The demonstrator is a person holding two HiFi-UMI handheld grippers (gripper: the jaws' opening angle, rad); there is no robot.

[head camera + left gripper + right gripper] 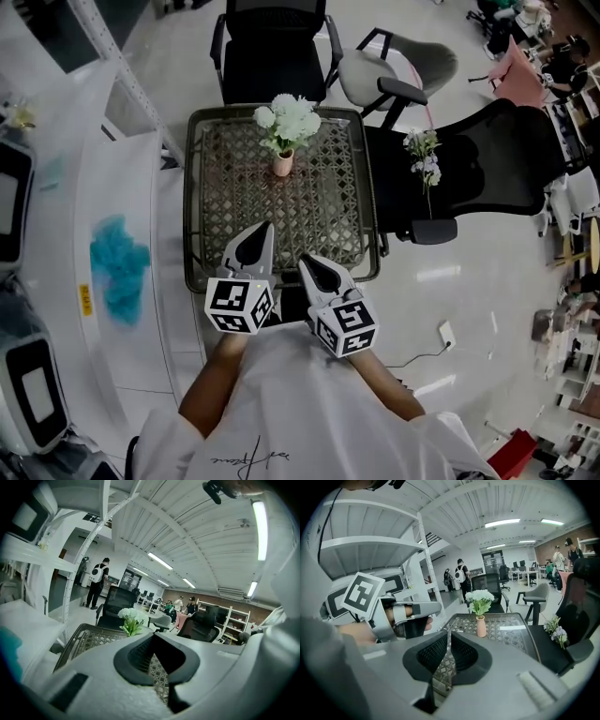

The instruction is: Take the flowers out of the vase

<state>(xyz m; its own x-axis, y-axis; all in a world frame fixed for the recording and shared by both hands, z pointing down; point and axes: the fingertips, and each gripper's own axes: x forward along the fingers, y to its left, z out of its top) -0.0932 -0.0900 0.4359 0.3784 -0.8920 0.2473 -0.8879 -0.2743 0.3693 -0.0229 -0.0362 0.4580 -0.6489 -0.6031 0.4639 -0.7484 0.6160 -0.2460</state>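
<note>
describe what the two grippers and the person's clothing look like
Both the left gripper and right gripper have pale grey tapered shells with black ribbed pads inside. Each carries a white cube printed with black square markers. No cables show. The person wears a white short-sleeved shirt with dark script on it.

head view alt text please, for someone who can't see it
A small pink vase of white flowers stands at the far side of a lattice-top table. Near the person, the left gripper and right gripper point toward it, both shut and empty.
</note>
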